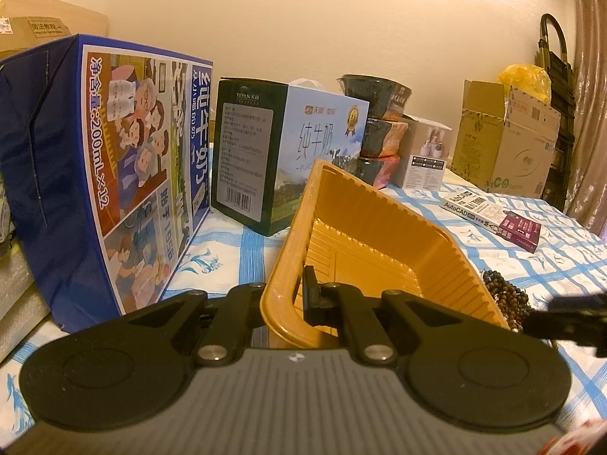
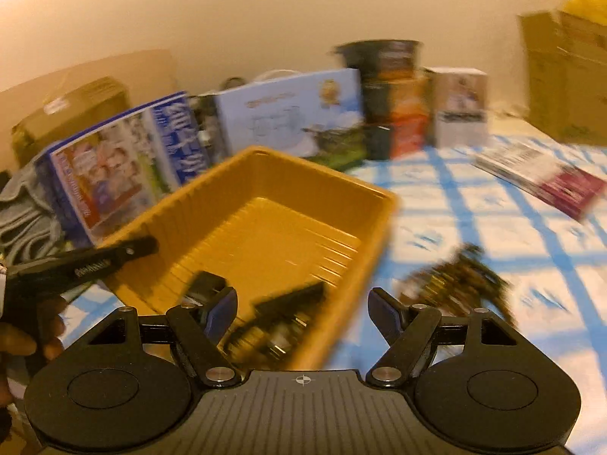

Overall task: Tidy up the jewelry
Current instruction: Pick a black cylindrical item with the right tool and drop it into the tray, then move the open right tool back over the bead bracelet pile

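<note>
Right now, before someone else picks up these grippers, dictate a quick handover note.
Left gripper: shut on the near rim of the ribbed yellow plastic tray, tilting it up.
Right gripper: open, empty, at the tray's right wall.
Dark beaded jewelry lies heaped on the blue-checked cloth right of the tray; something dark shows inside the tray, too blurred to identify.
Left: move the heap into the tray.

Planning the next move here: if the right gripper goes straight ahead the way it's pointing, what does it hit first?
Probably the near wall of the yellow tray; the open right gripper points at it, though blur leaves depth uncertain.
</note>
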`<state>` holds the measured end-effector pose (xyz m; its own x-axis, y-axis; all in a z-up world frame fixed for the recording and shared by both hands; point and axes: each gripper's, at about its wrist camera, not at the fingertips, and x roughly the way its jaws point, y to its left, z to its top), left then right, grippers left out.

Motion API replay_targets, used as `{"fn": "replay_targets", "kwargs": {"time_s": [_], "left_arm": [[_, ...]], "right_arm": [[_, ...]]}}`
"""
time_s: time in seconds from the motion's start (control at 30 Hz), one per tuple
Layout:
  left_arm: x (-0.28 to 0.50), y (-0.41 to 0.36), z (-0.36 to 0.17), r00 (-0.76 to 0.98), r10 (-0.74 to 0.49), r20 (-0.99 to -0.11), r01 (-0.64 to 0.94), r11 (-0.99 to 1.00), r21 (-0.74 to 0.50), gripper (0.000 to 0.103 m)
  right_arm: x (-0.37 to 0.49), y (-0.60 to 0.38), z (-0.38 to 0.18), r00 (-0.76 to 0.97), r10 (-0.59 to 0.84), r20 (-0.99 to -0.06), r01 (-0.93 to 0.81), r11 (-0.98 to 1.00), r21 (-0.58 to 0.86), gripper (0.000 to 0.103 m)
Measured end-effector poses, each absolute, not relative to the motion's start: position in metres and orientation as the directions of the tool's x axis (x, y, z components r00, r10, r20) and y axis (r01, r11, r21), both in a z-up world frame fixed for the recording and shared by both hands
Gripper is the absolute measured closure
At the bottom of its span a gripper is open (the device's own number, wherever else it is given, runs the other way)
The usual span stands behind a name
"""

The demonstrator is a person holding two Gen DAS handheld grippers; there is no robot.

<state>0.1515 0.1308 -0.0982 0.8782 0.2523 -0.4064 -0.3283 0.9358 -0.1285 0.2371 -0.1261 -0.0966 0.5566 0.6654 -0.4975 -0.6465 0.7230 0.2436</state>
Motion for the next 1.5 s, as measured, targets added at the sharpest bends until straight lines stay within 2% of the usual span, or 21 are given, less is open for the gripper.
{"fn": "replay_targets", "kwargs": {"time_s": [0.17, 0.23, 0.3, 0.33, 0.47, 0.5, 1.0, 1.2, 1.5], "left_arm": [[0.151, 0.13, -0.098, 0.878, 0.253, -0.406, -0.329, 0.936, -0.128, 0.096], [0.151, 0.13, -0.098, 0.878, 0.254, -0.406, -0.329, 0.936, -0.127, 0.096], [0.152, 0.13, -0.098, 0.878, 0.254, -0.405, -0.329, 0.936, -0.126, 0.096], [0.152, 0.13, -0.098, 0.878, 0.254, -0.405, -0.329, 0.936, -0.125, 0.096], [0.152, 0.13, -0.097, 0.879, 0.254, -0.404, -0.325, 0.938, -0.119, 0.096], [0.152, 0.13, -0.097, 0.879, 0.254, -0.404, -0.326, 0.938, -0.12, 0.096], [0.151, 0.129, -0.097, 0.879, 0.254, -0.404, -0.327, 0.937, -0.123, 0.097], [0.15, 0.129, -0.097, 0.879, 0.254, -0.404, -0.328, 0.936, -0.125, 0.097], [0.15, 0.129, -0.097, 0.878, 0.255, -0.405, -0.33, 0.935, -0.127, 0.096]], "right_arm": [[0.238, -0.173, -0.107, 0.611, 0.555, -0.565, -0.515, 0.82, 0.248, 0.028], [0.239, -0.188, -0.11, 0.62, 0.522, -0.586, -0.482, 0.842, 0.24, 0.038], [0.241, -0.197, -0.113, 0.624, 0.495, -0.604, -0.455, 0.859, 0.234, 0.053], [0.243, -0.2, -0.114, 0.626, 0.489, -0.608, -0.447, 0.863, 0.234, 0.056], [0.247, -0.202, -0.117, 0.625, 0.481, -0.615, -0.441, 0.867, 0.23, 0.084], [0.248, -0.201, -0.118, 0.62, 0.483, -0.619, -0.447, 0.865, 0.227, 0.085], [0.239, -0.185, -0.13, 0.568, 0.485, -0.665, -0.481, 0.851, 0.209, 0.087], [0.244, -0.19, -0.139, 0.576, 0.43, -0.695, -0.45, 0.877, 0.169, 0.087], [0.252, -0.181, -0.15, 0.587, 0.422, -0.691, -0.485, 0.867, 0.117, 0.087]]}}
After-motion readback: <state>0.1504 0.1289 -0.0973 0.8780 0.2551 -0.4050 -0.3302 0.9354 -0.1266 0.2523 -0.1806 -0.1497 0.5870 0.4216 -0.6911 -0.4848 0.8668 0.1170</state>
